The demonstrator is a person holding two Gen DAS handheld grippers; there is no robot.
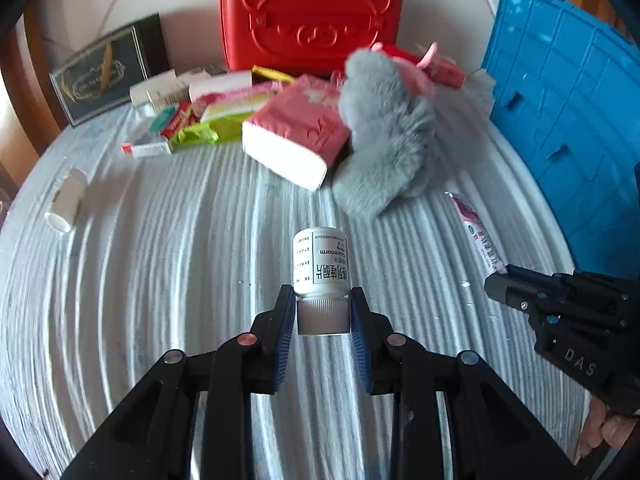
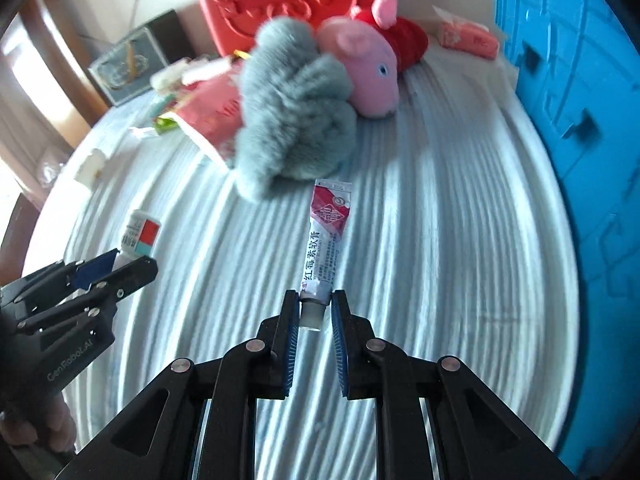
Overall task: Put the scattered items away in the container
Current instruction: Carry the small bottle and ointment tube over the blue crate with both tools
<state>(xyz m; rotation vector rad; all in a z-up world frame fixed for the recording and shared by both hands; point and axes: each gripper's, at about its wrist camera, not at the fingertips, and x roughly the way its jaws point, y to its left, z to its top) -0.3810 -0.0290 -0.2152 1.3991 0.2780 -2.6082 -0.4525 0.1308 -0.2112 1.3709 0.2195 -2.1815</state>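
Note:
My left gripper (image 1: 322,312) is shut on the cap of a small white medicine bottle (image 1: 321,262), held over the striped white cloth. My right gripper (image 2: 316,314) is shut on the cap end of a pink and white ointment tube (image 2: 326,236), also over the cloth. In the left wrist view the right gripper (image 1: 496,280) shows at the right with the tube (image 1: 478,234). In the right wrist view the left gripper (image 2: 134,264) shows at the left with the bottle (image 2: 140,234). The blue crate (image 1: 568,112) stands at the right edge, also in the right wrist view (image 2: 580,80).
A grey fluffy toy (image 1: 388,132), a pink tissue pack (image 1: 296,136), a pink pig plush (image 2: 368,68), a red case (image 1: 312,12), a dark box (image 1: 104,72), several small packets (image 1: 192,120) and a white bottle (image 1: 66,200) lie at the far side.

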